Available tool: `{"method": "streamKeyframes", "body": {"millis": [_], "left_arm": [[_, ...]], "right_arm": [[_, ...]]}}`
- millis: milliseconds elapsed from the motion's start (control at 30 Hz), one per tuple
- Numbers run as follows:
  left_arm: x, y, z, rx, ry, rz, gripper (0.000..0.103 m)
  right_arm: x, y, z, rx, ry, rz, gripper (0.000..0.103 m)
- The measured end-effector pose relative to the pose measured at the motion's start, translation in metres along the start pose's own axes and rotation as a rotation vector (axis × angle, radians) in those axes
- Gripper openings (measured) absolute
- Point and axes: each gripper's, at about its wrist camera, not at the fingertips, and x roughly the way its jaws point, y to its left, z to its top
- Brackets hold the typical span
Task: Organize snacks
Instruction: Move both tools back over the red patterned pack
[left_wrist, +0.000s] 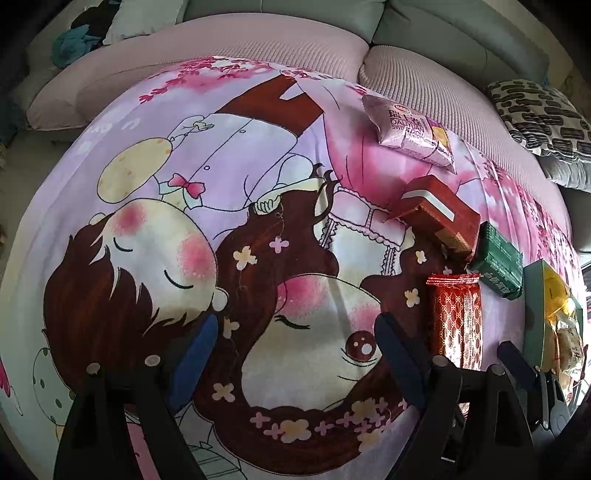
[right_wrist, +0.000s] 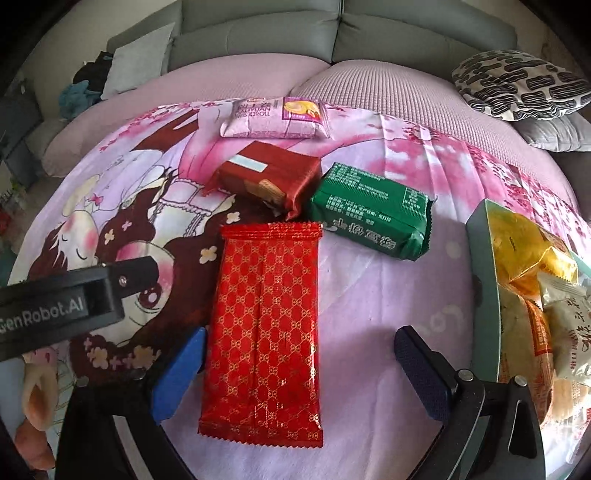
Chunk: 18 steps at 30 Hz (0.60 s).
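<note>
Between your right gripper's (right_wrist: 299, 373) wide-open fingers, the red foil packet (right_wrist: 264, 325) looks light, slippery and crushable; pinch its long edges gently.

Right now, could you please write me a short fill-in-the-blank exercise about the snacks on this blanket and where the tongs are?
1. The right tongs are open on either side of the long ____ packet.
2. The packet beside the dark red packet is ____ in colour.
3. The packet lying farthest back on the blanket is ____.
4. The box at the right edge already holds several ____.

Missing words: red; green; pink; snacks
</note>
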Motion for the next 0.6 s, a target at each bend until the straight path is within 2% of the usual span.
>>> {"method": "streamKeyframes", "body": {"millis": [100, 167, 300, 367, 600], "left_arm": [[0.001, -0.002, 0.000, 0.007, 0.002, 0.008, 0.087], [0.001, -0.003, 0.001, 0.010, 0.002, 0.011, 0.087], [0.002, -0.007, 0.000, 0.020, 0.003, 0.019, 0.087], [0.003, -0.008, 0.000, 0.023, 0.002, 0.021, 0.087], [0.005, -0.013, 0.000, 0.034, 0.002, 0.033, 0.087]], "right_arm": [[-0.003, -0.002, 0.001, 0.006, -0.014, 0.003, 0.087], [-0.005, -0.004, 0.001, 0.009, -0.023, 0.008, 0.074], [-0.007, -0.005, 0.001, 0.018, -0.024, 0.026, 0.065], [-0.008, -0.006, 0.001, 0.022, -0.026, 0.026, 0.057], [-0.011, -0.013, 0.000, 0.050, -0.023, 0.039, 0.050]]}}
